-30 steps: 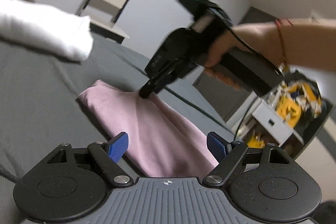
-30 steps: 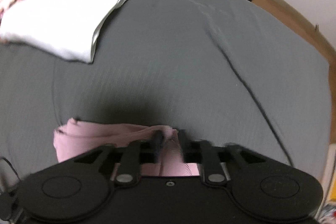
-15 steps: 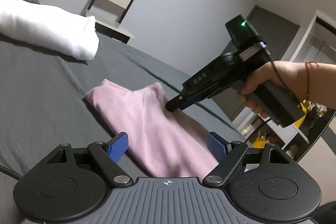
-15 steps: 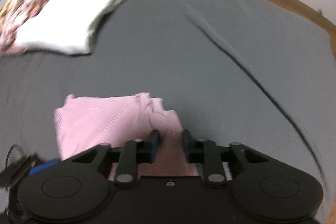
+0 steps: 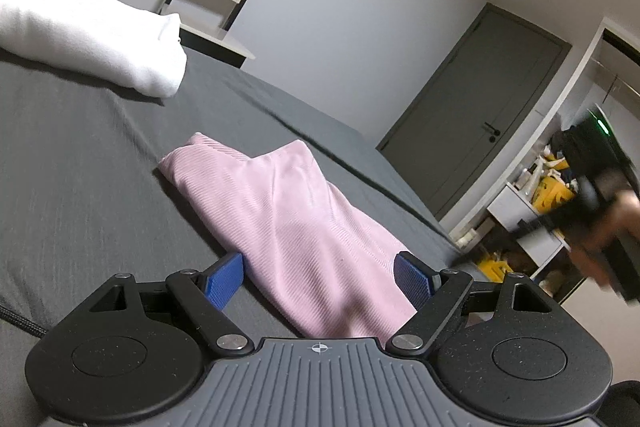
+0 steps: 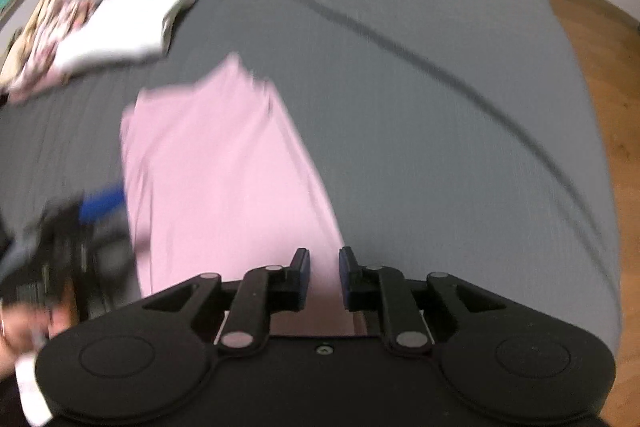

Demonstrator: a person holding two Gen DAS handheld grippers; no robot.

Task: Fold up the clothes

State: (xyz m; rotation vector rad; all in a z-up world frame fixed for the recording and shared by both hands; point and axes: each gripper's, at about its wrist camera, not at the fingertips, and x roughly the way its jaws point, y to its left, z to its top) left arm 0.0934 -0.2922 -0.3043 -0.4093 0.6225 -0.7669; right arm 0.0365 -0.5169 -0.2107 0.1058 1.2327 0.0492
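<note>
Pink garment [image 5: 288, 219] lying on the grey bed [image 5: 80, 155] as a long narrow strip, one end near, the other pointing far and left toward the folded white pile [image 5: 92, 31]. Left hand-held gripper [image 5: 320, 275] spread wide, blue pads straddling the near end and gripping nothing. Right hand-held gripper [image 6: 324, 273] with pads drawn close to a narrow slit; judged empty, since the left view shows it blurred, raised and well off to the right [image 5: 592, 203].

Fits either a strip waiting for a crosswise fold or a finished one just let go. For any further fold: pinch both layers at the near edge, keep the corners level, lay end onto end, lower flat so the ribbed cloth does not bunch.

Bed sheet soft, with one long crease running far to near. Floral cloth [image 6: 44, 39] beside the white pile. Dark door [image 5: 480, 115], cluttered shelves [image 5: 552, 183], wooden floor [image 6: 608, 67].
</note>
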